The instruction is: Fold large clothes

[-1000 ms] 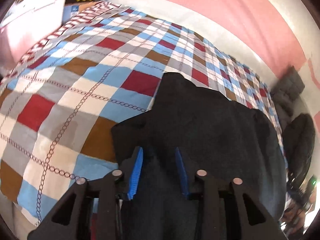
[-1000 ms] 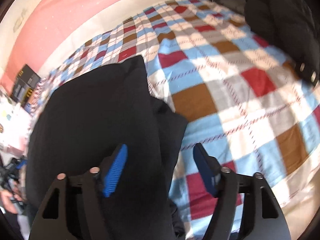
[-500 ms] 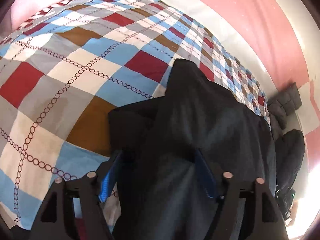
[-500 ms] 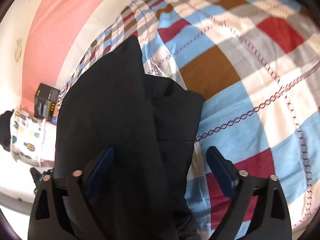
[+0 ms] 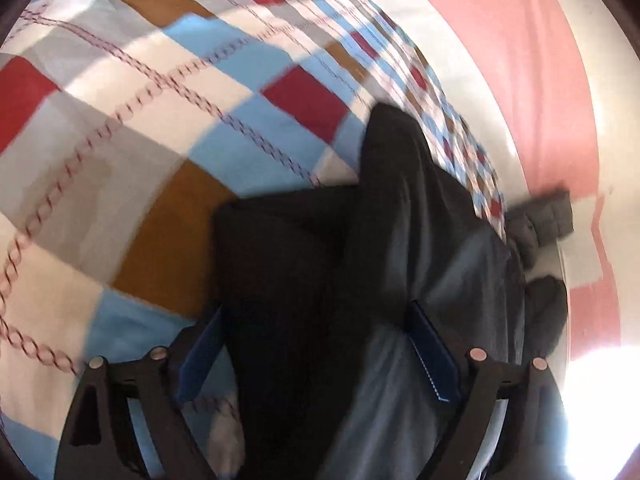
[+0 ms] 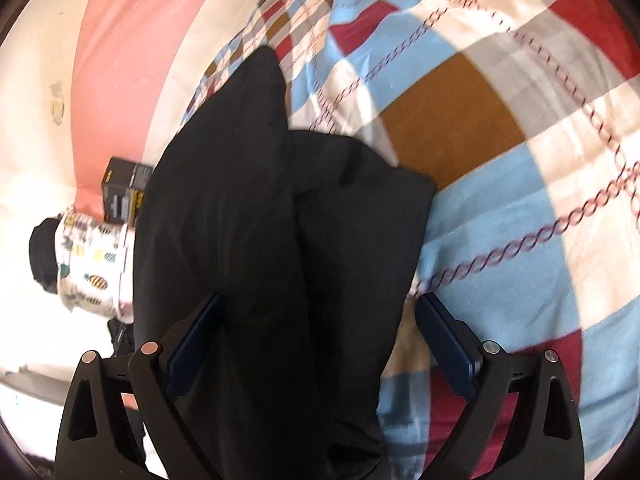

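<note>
A large black garment (image 5: 360, 264) lies partly folded on a checked bedspread (image 5: 120, 128), one flap laid over the rest. It also shows in the right wrist view (image 6: 248, 208). My left gripper (image 5: 316, 344) is open, its blue pads straddling the garment's near edge. My right gripper (image 6: 320, 336) is open too, wide over the garment's near end, one pad over black cloth and the other over the bedspread (image 6: 520, 208). Neither gripper grips the cloth.
A pink and white wall (image 5: 520, 40) runs behind the bed. Dark grey clothes (image 5: 540, 220) are piled at the bed's far end. A dark box (image 6: 124, 188) and a patterned white cloth (image 6: 92, 260) sit off the bed's other side.
Both grippers have opened wider and moved forward and down over the garment. The left gripper was nearly shut a second ago and has let go.
</note>
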